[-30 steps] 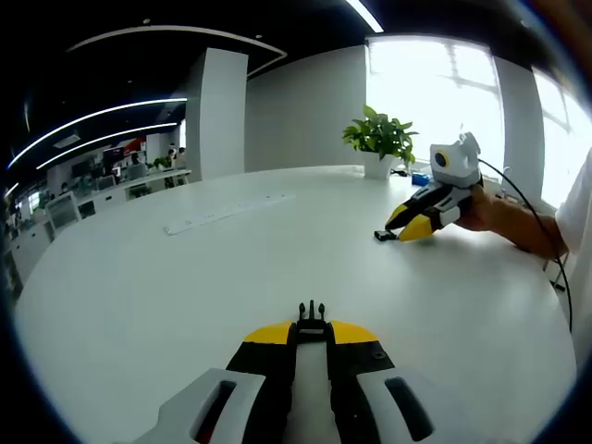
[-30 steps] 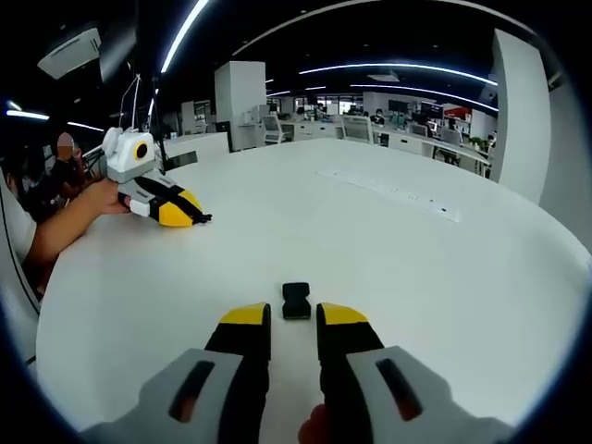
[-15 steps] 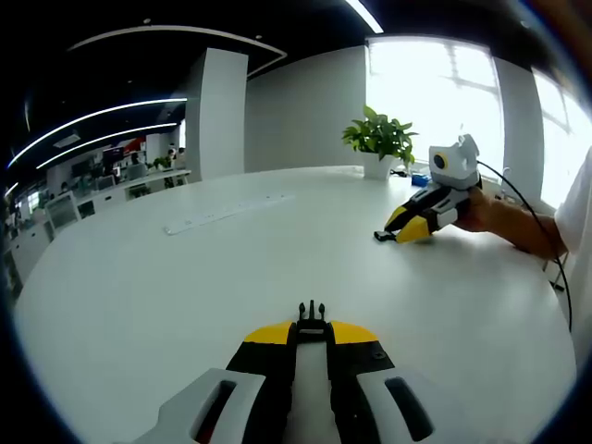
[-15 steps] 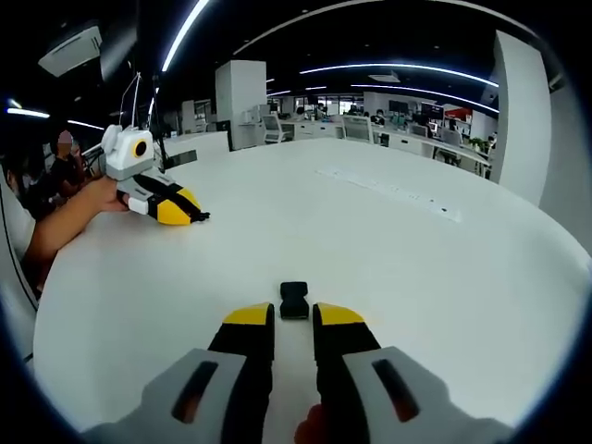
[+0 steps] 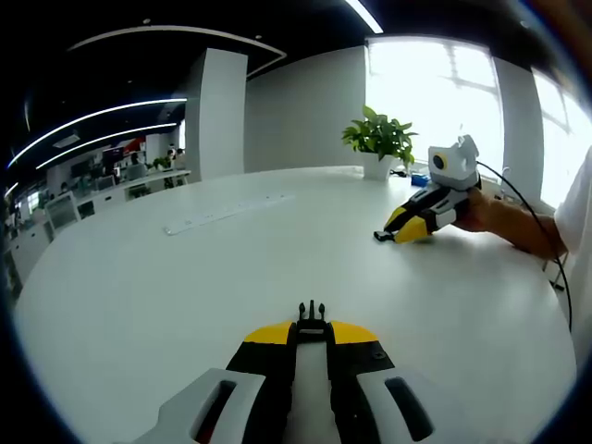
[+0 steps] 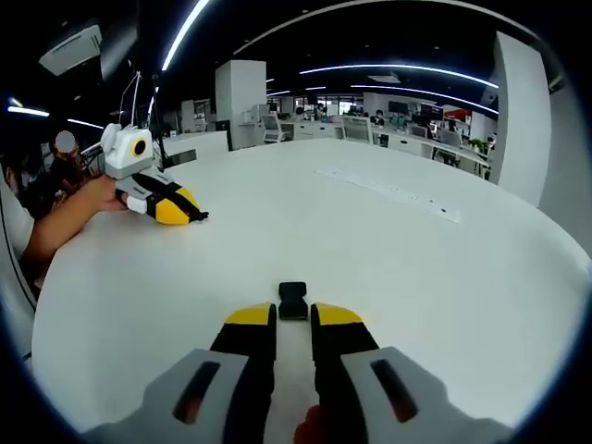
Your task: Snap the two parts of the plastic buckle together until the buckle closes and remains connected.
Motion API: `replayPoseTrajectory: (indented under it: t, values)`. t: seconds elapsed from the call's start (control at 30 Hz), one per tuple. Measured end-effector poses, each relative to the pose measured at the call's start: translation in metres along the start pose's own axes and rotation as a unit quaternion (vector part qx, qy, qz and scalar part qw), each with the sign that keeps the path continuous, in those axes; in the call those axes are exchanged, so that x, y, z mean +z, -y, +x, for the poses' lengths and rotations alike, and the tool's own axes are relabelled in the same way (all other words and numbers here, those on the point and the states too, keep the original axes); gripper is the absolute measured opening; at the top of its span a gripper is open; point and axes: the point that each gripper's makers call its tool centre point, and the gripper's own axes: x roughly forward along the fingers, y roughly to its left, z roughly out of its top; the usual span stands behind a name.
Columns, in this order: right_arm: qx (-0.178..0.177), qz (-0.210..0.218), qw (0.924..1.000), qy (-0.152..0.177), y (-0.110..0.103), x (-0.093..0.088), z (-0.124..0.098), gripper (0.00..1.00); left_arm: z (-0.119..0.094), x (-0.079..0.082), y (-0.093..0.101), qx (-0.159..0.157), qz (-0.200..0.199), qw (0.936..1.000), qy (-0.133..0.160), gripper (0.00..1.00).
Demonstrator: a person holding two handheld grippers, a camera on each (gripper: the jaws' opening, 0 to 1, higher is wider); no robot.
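Now, the pronged buckle half sits clamped between the yellow tips of the left hand-held gripper at 6 o'clock in the left gripper view, low over the white worktop. Its socket half lies on the worktop just ahead of the right hand-held gripper, whose jaws stand slightly parted around nothing. Each gripper shows in the other's view, well apart across the worktop, with a potted plant at 1 o'clock.

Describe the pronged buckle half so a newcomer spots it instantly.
On the big round white table, look at the left tool with yellow-tipped jaws. The small black plastic buckle half sits pinched at their tips; its prongs stick forward, unlike the blocky socket half by the right tool.
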Motion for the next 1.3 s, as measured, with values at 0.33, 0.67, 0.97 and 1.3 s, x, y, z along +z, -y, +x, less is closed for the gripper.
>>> replayPoseTrajectory:
  t: [0.33, 0.67, 0.97, 1.3]
  values:
    - [0.0, -0.002, 1.0, 0.001, 0.0003, -0.0007, -0.0001, 0.13, -0.0007, -0.0001, 0.0016, -0.002, 0.002, 1.0, -0.001, 0.12]
    - [0.0, -0.002, 1.0, 0.002, 0.0032, 0.0, 0.0015, 0.15, -0.0009, 0.0, 0.0018, -0.003, 0.001, 1.0, 0.0, 0.12]
    - [-0.001, -0.006, 1.0, 0.006, 0.0016, 0.0, 0.0009, 0.13, -0.0009, -0.0001, 0.0018, -0.003, 0.003, 1.0, -0.001, 0.12]
    - [-0.001, -0.004, 0.9999, 0.01, 0.0025, 0.0003, -0.0003, 0.13, -0.0009, 0.0002, 0.0019, 0.003, 0.009, 1.0, -0.004, 0.12]
